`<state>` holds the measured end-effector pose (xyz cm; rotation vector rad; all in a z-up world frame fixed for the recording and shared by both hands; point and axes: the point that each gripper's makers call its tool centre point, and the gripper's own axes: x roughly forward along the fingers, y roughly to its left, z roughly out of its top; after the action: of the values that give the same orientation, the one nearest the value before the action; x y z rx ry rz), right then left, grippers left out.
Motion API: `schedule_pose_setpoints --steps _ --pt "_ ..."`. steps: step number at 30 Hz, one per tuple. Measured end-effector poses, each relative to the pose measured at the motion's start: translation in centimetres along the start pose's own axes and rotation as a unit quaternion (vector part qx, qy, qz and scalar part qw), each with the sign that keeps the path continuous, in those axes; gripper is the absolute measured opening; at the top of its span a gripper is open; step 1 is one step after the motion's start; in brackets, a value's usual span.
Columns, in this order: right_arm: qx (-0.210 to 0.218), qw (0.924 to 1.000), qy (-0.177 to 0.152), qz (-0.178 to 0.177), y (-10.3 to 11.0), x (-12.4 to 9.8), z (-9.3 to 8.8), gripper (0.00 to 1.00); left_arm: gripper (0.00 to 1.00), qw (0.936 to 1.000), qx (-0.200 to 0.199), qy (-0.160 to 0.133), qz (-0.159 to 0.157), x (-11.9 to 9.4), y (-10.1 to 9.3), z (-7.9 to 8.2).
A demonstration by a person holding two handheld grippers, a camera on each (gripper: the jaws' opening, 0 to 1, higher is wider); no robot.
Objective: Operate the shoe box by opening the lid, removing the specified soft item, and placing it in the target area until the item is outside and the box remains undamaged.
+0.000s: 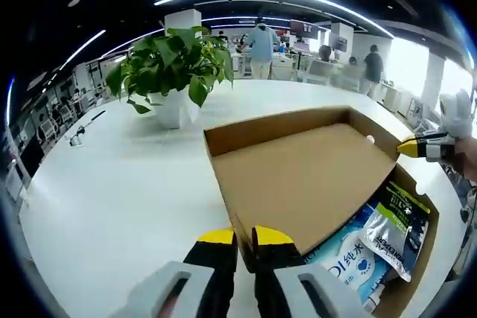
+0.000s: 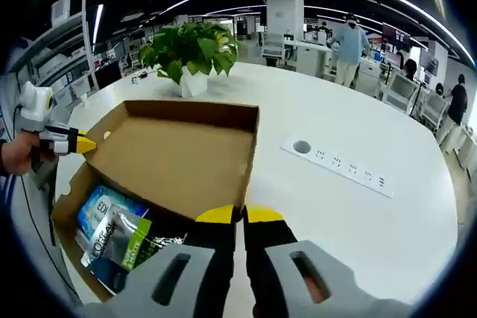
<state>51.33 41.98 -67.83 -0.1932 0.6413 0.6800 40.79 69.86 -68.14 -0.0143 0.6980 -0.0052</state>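
— Where's the box?
— Centre frame on the tabletop, lid raised, packets inside.
— The fingers?
— Left gripper and right gripper both clamped on the lid's edge.

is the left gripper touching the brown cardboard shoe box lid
Touching. In the left gripper view the left gripper has its yellow-tipped jaws pinched on the near edge of the brown cardboard lid, with no gap.
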Motion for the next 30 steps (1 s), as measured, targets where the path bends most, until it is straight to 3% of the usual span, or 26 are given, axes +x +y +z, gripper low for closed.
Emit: schedule_pose_setpoints --steps 13,24,30 --pt "0.008 1.0 0.001 -0.001 0.04 0.13 0.02 0.01 0.08 0.9998 0.017 0.009 0.001 0.28 -0.05 -0.22" --pt "0.013 0.9999 0.0 -0.002 0.0 0.38 0.02 0.01 0.1 0.9979 0.063 0.014 0.011 0.42 -0.32 -0.31" --pt "0.015 0.9999 0.0 -0.003 0.0 0.44 0.04 0.01 0.11 0.9979 0.062 0.014 0.01 0.41 -0.23 -0.37"
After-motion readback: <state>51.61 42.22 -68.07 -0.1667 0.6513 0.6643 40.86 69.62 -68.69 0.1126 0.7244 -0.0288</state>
